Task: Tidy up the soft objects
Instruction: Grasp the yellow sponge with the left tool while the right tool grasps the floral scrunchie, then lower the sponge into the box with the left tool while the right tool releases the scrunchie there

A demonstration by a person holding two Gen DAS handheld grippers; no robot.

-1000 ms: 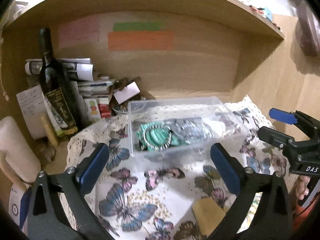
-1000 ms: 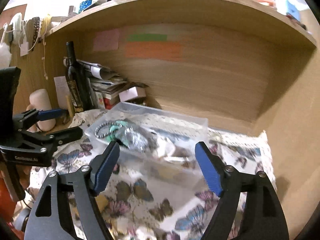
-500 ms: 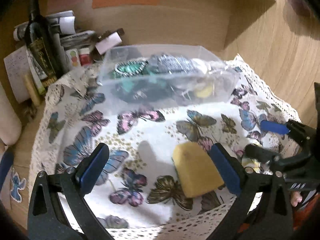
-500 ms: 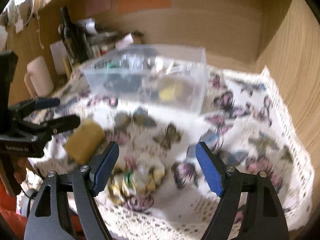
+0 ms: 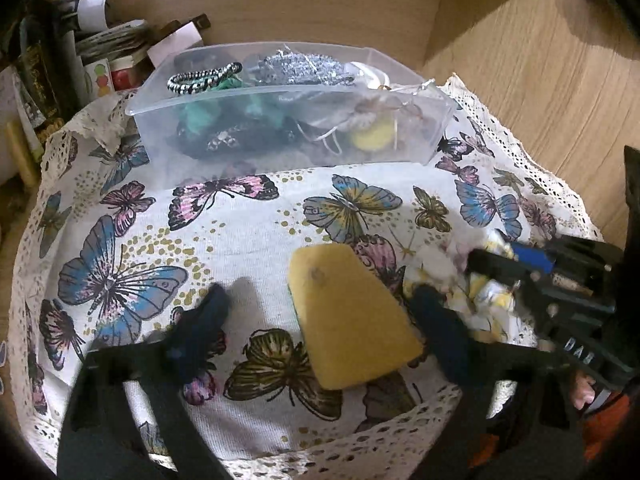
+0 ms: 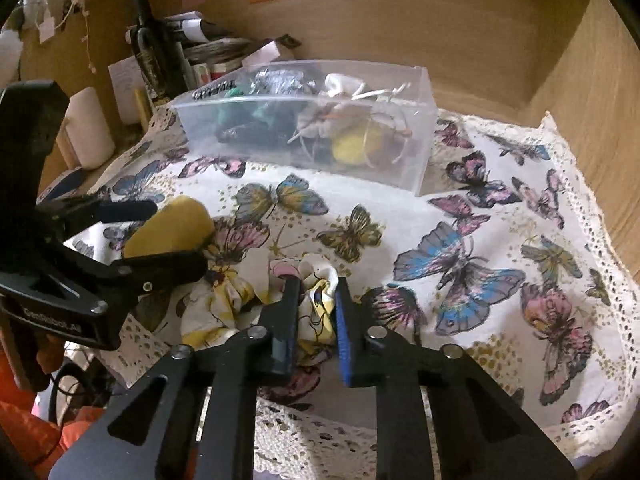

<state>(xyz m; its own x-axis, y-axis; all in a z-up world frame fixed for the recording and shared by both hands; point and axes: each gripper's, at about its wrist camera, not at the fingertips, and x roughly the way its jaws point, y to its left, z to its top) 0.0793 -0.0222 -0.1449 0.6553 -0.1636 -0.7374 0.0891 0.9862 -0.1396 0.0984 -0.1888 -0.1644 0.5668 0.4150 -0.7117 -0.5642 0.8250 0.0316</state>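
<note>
The right claw [image 6: 316, 312] is closed on a crumpled floral cloth [image 6: 316, 280], which lies on the butterfly tablecloth [image 6: 500, 240] near the front edge of the counter. The left claw [image 5: 320, 312] is wide open around a yellow sponge [image 5: 348, 316]; its right finger is just beside the sponge, its left finger is well apart from it. The sponge lies flat on the tablecloth, just left of the cloth. Behind them stands a clear plastic box [image 5: 438, 140] with soft things inside: a striped hair band [image 5: 204, 77], something silver and something yellow
</note>
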